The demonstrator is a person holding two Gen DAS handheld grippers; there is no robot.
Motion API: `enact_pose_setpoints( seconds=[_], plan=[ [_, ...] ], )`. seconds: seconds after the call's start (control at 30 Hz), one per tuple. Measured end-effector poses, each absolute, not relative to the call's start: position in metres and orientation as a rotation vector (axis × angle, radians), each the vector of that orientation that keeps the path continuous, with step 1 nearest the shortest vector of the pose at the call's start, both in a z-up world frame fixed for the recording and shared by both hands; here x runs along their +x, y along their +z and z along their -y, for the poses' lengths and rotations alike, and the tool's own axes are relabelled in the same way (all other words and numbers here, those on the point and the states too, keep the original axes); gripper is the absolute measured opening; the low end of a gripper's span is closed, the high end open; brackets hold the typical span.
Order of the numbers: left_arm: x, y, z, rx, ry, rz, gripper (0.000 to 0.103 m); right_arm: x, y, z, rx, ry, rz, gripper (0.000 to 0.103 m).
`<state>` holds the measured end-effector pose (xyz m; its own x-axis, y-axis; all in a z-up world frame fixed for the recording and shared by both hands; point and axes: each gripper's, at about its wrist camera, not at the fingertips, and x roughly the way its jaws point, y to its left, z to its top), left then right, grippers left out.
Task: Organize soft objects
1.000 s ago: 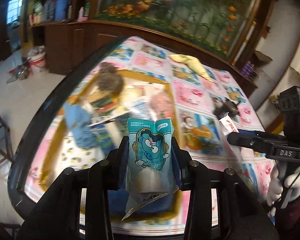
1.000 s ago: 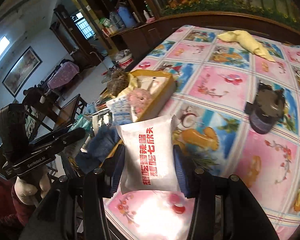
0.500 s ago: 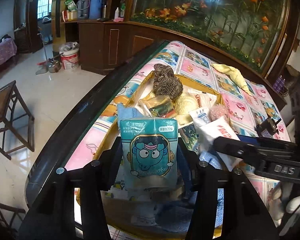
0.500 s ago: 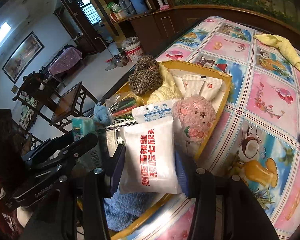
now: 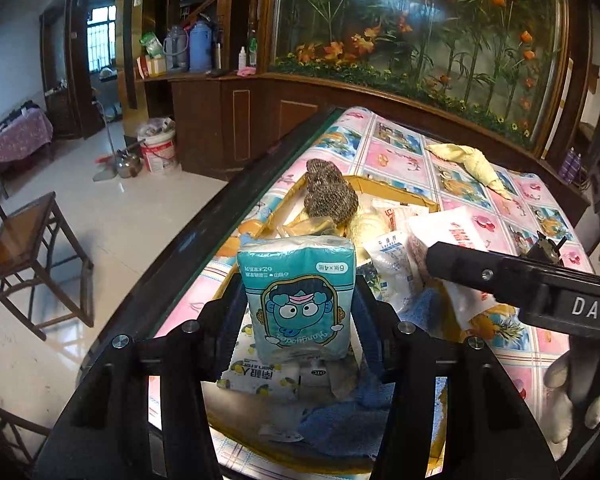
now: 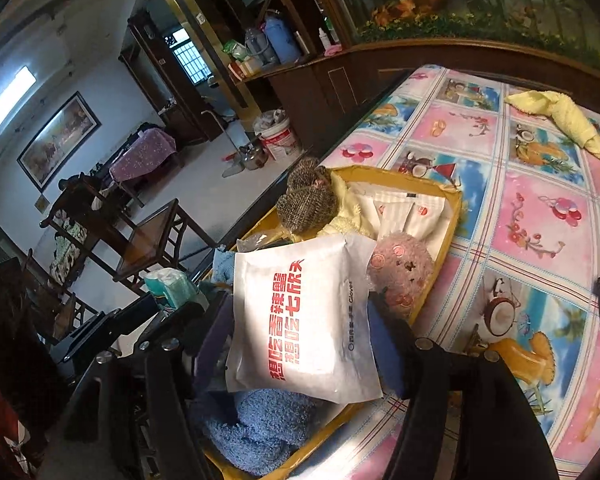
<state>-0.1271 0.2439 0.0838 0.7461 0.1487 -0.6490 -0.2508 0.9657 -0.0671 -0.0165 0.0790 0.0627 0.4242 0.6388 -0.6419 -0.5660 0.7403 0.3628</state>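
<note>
Yellow cardboard box (image 6: 454, 216) on the table holds a brown knit item (image 6: 306, 200), pink plush (image 6: 400, 266), blue towel (image 6: 260, 432) and packets. Box's near end is hidden behind both grippers. Left gripper (image 5: 298, 312) clamps the teal tissue pack (image 5: 298, 300) upright over the box, print inverted. Right gripper (image 6: 300, 332) grips the white glove packet (image 6: 300, 320), long axis pointing away, above the towel.
</note>
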Motion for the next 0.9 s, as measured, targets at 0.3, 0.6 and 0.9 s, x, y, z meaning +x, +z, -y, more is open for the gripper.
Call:
enact_pose_setpoints(
  seconds=[0.3, 0.6, 0.9],
  plan=[
    [-0.144, 0.101, -0.224, -0.092, 0.246, -0.64, 0.06, -0.012, 0.059, -0.086, 0.08, 0.749, -0.859, 0.068],
    [-0.156, 0.112, -0.228, -0.073, 0.289, -0.598, 0.06, -0.01, 0.057, -0.067, 0.136, 0.729, -0.855, 0.068],
    [-0.158, 0.11, -0.231, -0.083, 0.287, -0.596, 0.06, -0.024, 0.042, -0.076, -0.151, 0.565, -0.864, 0.058]
  ],
)
